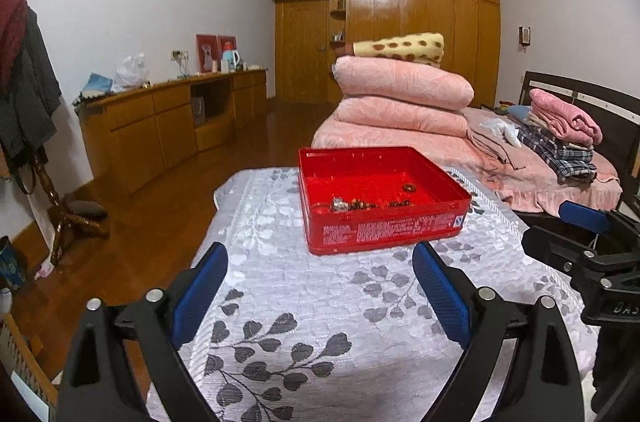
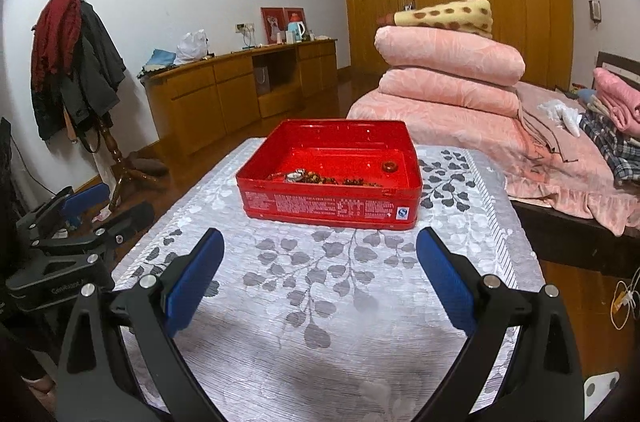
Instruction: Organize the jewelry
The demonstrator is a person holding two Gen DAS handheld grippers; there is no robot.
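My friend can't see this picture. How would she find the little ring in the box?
Find the table with the leaf-patterned cloth and the open red tin on it. The ring lies alone on the tin's floor toward the right, a small reddish-brown hoop apart from the bead strand along the near wall.

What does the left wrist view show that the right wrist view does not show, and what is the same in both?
Only the left wrist view shows the right gripper at its right edge and the full stack of folded clothes on the bed.

Only the right wrist view shows the left gripper at its left edge and the white cable on the floor.

Both show the open red tin on the leaf-patterned cloth, with beads and a ring inside. Both grippers are open and hold nothing.
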